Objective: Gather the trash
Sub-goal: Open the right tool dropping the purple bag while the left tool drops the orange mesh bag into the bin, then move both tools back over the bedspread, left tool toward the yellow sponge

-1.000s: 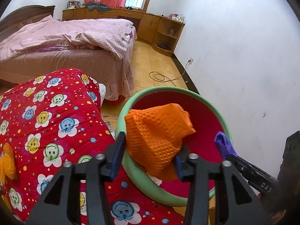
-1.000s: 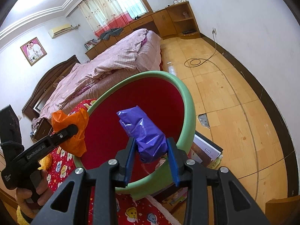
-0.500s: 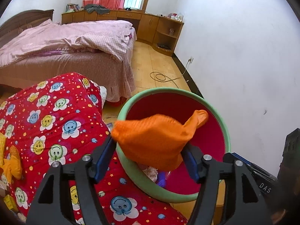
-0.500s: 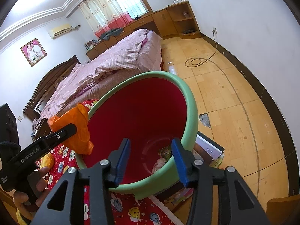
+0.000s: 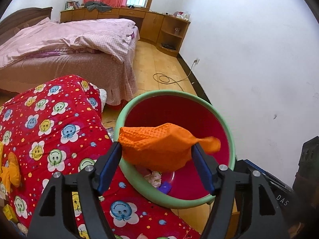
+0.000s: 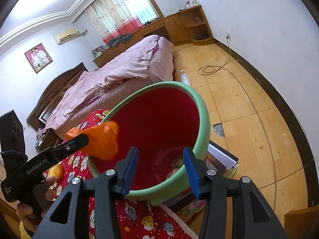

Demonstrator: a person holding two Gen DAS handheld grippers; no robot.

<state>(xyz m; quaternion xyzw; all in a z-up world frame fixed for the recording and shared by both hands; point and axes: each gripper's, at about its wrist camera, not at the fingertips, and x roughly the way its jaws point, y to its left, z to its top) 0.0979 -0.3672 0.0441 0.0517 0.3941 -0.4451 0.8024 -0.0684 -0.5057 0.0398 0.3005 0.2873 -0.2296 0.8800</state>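
Jaws of the left gripper [image 5: 156, 166], just widened, span the orange cloth [image 5: 159, 149] over the red bin [image 5: 139, 181]; whether the pads still press it is unclear. Right gripper [image 6: 160, 170] jaws stand open and empty above the bin, a purple scrap [image 5: 165, 187] lying inside.

The bin [image 5: 227, 131] is taken as the landmark. A quilt [image 5: 49, 131] is spread to its left, touching its rim. A bed [image 5: 65, 45] is set behind the bin, and cabinets [image 5: 151, 22] are ranged behind the bed along the far wall. A coiled cable [image 5: 165, 78] is laid on the floor behind the bin, to the right of the bed. A wall [image 5: 249, 59] is found to the bin's right. Stacked books [image 6: 221, 159] are lodged just beside its base. A crumpled cloth [image 5: 159, 147] is suspended over the bin's mouth, and small scraps [image 5: 157, 181] are seen at its bottom.
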